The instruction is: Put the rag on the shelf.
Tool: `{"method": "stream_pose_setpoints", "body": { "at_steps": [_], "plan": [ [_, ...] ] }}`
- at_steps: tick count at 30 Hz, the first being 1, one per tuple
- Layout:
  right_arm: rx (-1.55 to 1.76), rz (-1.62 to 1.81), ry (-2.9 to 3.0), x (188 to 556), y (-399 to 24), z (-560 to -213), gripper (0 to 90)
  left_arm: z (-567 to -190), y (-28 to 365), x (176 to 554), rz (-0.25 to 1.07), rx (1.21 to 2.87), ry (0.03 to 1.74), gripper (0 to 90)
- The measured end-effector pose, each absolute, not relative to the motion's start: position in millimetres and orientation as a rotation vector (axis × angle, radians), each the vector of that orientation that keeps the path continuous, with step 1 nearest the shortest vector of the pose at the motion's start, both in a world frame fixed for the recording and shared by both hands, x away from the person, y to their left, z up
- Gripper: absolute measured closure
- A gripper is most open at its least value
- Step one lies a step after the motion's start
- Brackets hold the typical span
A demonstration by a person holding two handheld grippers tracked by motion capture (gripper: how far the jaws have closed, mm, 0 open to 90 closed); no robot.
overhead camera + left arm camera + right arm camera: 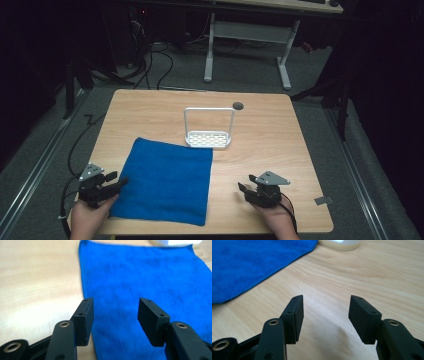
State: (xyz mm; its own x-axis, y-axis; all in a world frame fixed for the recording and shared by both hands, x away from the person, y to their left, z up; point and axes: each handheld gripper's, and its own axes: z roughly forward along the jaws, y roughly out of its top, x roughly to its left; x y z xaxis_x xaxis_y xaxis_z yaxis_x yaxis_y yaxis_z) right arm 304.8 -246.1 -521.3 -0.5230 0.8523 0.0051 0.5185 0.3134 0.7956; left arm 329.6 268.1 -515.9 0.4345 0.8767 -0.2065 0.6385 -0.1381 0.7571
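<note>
1. A light wooden table [260,145] carries a flat, square blue microfibre cloth [165,180] spread open over its near-left part, with the cloth's near edge close to the table's near edge.
2. A small white plastic rack with a tall wire hoop handle [208,135] stands near the table's middle, just beyond the cloth's far-right corner. A small dark round disc [238,105] lies near the far edge.
3. The left gripper [119,183], held in the person's left hand [90,217], sits at the cloth's left edge. In the left gripper view its jaws stand wide apart, empty, with the cloth's edge [86,290] running between and ahead of them.
4. The right gripper [243,188] rests over bare wood near the table's near-right corner, well apart from the cloth. In the right gripper view its jaws are also wide and hold nothing; the cloth [249,265] lies off to the upper left.
5. Judged from this, the work on the cloth has hardly begun: it lies flat, unfolded and ungrasped. Gripping an edge or corner and everything after it is left to do.
</note>
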Motion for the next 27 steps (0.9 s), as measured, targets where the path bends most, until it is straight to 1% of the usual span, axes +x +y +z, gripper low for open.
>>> {"method": "stream_pose_setpoints", "body": {
  "at_steps": [9, 21, 27],
  "plan": [
    [1.202, 1.088, 2.180, 306, -241, -521, 47.2, -520, 272, 327, 0.359, 1.853, 1.302, 48.5],
    [1.189, 1.091, 2.208, 308, -233, -523, 47.9, -522, 277, 326, 0.361, 1.830, 1.308, 52.6],
    [1.154, 1.133, 2.231, 311, -222, -520, 49.4, -519, 282, 315, 0.378, 1.819, 1.309, 55.1]
  ]
}}
